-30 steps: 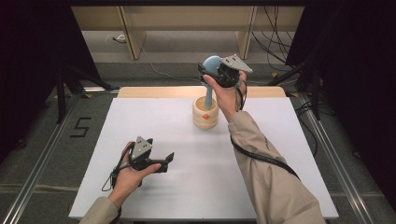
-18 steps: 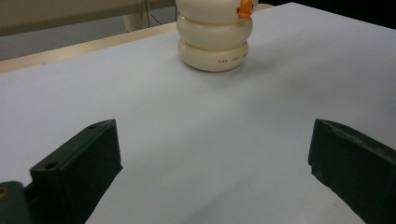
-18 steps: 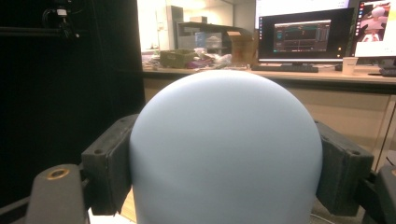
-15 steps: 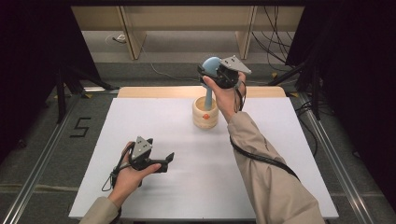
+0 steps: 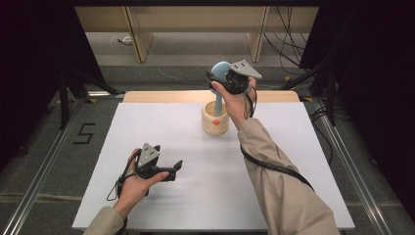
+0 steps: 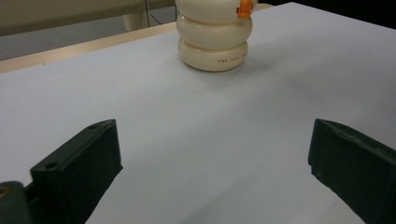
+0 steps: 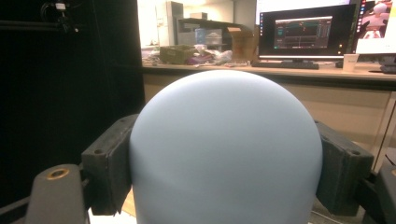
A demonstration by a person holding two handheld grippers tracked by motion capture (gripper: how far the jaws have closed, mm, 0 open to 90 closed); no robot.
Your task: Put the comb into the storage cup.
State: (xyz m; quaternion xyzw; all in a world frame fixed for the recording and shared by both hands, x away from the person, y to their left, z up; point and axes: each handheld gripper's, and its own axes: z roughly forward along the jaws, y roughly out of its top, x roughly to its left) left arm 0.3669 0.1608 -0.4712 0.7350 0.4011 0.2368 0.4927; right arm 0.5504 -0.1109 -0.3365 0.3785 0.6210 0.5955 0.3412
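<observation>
In the high view, one blue pestle (image 5: pixel 219 85) is seen standing nearly upright, its long axis vertical, its rounded head at the top and its shaft going down into one cream mortar (image 5: pixel 215 119). The mortar rests on the white surface (image 5: pixel 195 196), near the far edge and just right of the middle. The pestle's head is pinched by the jaws of the right gripper (image 5: pixel 222 78), which is held above the mortar. The left gripper (image 5: pixel 177 166) is held low over the near left part of the surface, well apart from the mortar, its jaws pointing to the right.

In the left gripper view, two black jaws are seen spread wide with nothing between them, and the ribbed mortar (image 6: pixel 215 46) with one small orange mark stands farther off on the surface (image 6: pixel 140 107).

In the right gripper view, the pestle's domed head (image 7: pixel 226 149) is gripped from both sides by the two jaws. Two monitors are counted on a desk behind.
</observation>
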